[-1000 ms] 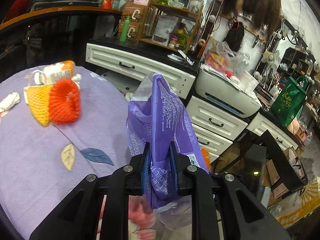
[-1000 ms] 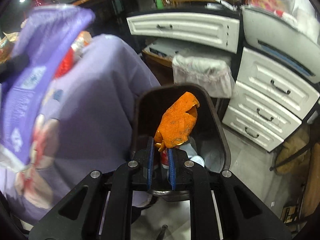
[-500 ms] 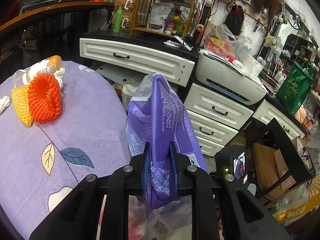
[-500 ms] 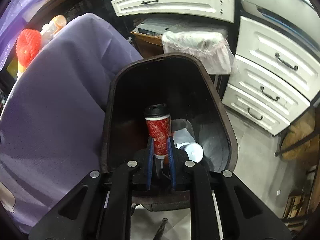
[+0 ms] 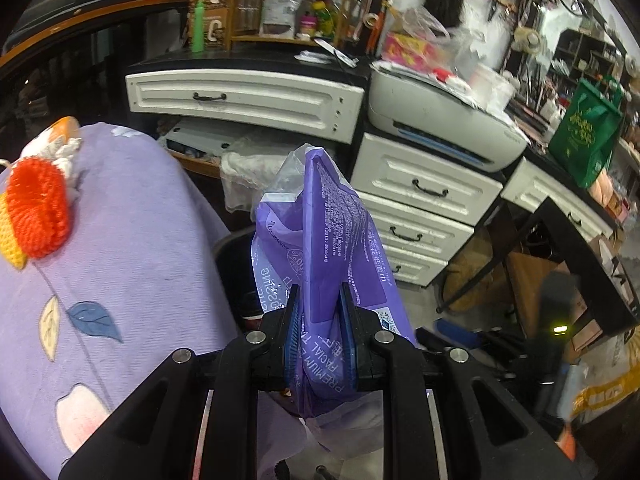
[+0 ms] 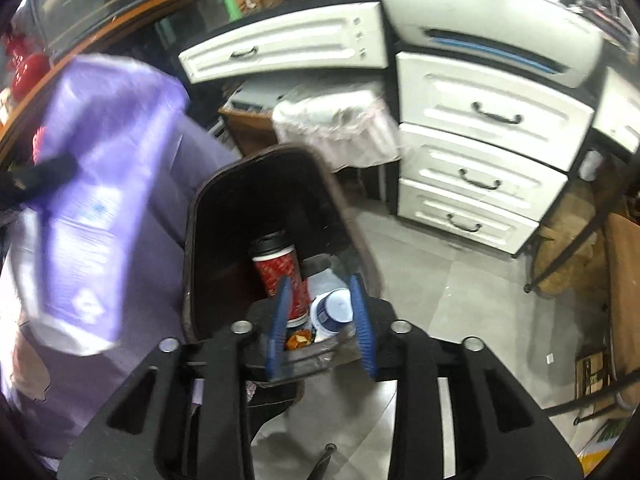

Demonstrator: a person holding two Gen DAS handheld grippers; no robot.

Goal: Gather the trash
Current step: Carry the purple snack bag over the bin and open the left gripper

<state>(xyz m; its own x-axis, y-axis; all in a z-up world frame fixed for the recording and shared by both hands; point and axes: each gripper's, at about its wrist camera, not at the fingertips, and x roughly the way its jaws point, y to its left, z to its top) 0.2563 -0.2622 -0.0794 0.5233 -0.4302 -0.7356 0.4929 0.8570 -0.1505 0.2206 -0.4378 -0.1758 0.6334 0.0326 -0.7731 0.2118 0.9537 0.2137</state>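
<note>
My left gripper [image 5: 319, 320] is shut on a purple facial-tissue wrapper [image 5: 324, 240], held upright above the edge of the purple tablecloth. The wrapper also shows blurred at the left of the right wrist view [image 6: 92, 192]. My right gripper [image 6: 322, 312] is open and empty, right above the dark trash bin [image 6: 200, 200]. Inside the bin lie a red paper cup with a black lid [image 6: 280, 272], a white and blue container [image 6: 334, 308] and an orange peel scrap [image 6: 298, 338].
A round table with a purple cloth [image 5: 120, 260] holds an orange and yellow foam net [image 5: 36, 208] and an orange-capped bottle [image 5: 60, 132]. White drawers [image 5: 416, 204], a printer [image 5: 440, 124] and a lined waste basket [image 6: 336, 124] stand behind the bin.
The right gripper held an orange peel over the bin, then let it drop in and opened. The left gripper has carried the purple wrapper rightwards, off the table toward the bin.
</note>
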